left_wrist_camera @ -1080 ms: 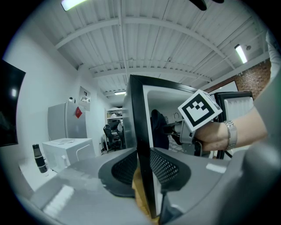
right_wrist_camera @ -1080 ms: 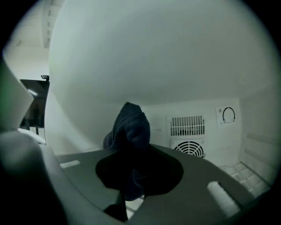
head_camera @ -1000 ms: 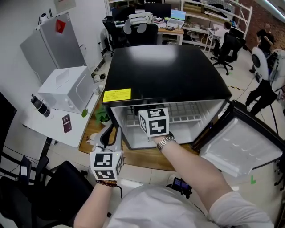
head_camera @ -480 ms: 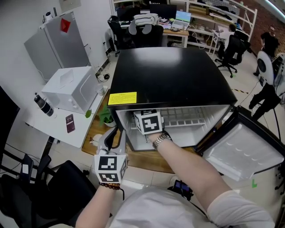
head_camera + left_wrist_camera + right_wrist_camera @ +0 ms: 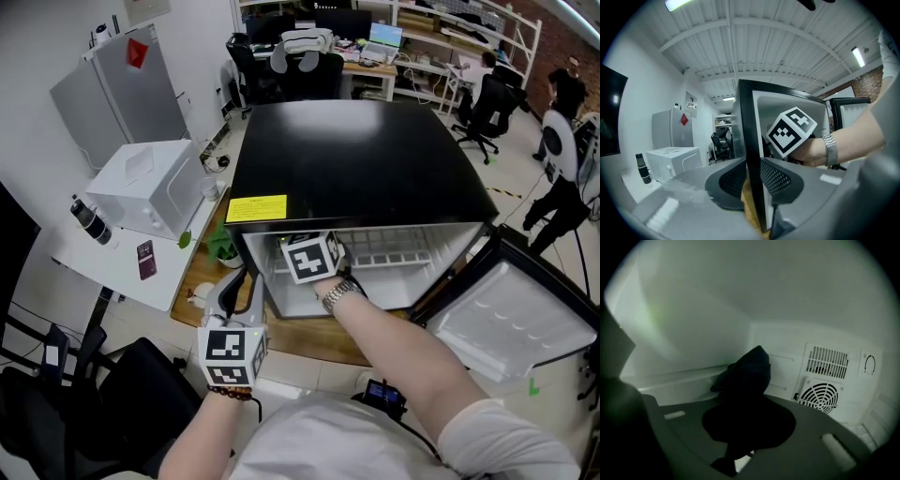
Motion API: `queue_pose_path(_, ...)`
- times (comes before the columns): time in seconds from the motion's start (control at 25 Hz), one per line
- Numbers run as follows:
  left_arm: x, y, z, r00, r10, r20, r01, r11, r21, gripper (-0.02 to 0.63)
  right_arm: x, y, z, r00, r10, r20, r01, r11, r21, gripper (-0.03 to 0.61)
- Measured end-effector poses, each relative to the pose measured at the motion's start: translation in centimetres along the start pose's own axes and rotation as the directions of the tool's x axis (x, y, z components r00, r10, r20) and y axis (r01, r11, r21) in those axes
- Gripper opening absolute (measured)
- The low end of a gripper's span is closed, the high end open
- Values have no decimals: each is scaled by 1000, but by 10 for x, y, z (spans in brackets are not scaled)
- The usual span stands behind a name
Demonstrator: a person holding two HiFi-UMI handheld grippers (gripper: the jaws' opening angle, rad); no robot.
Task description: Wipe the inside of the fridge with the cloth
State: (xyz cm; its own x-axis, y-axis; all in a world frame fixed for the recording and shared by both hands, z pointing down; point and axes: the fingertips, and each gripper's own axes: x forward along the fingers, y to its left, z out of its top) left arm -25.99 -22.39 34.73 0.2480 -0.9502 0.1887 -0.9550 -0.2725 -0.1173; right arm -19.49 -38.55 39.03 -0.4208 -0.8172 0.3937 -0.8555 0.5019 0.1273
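Observation:
The black mini fridge (image 5: 356, 159) stands with its door (image 5: 511, 314) swung open to the right. My right gripper's marker cube (image 5: 312, 255) is at the fridge mouth; its jaws reach inside, hidden in the head view. In the right gripper view my right gripper (image 5: 747, 413) is shut on a dark cloth (image 5: 745, 376), bunched up before the white back wall. My left gripper (image 5: 754, 176) is shut on the black front edge (image 5: 747, 122) of the fridge's left wall, one pad on each side. It shows low at the fridge's left corner (image 5: 236, 286).
A round fan grille (image 5: 818, 397) and a slotted vent (image 5: 827, 361) sit on the back wall, right of the cloth. A wire shelf (image 5: 394, 246) spans the inside. The fridge rests on a wooden board (image 5: 309, 337). A white table (image 5: 122, 267) with a white box (image 5: 150, 187) stands at left.
My right gripper has gone lower and a little deeper into the fridge, rolling as it went. The left gripper has kept its hold on the wall edge.

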Motion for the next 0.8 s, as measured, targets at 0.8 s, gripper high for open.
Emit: queue_pose_path(0.8,0,1,0,1000,2,15,-2,1000,-16,80,-27,-76,-27,988,-143,-51,145,989,37,54)
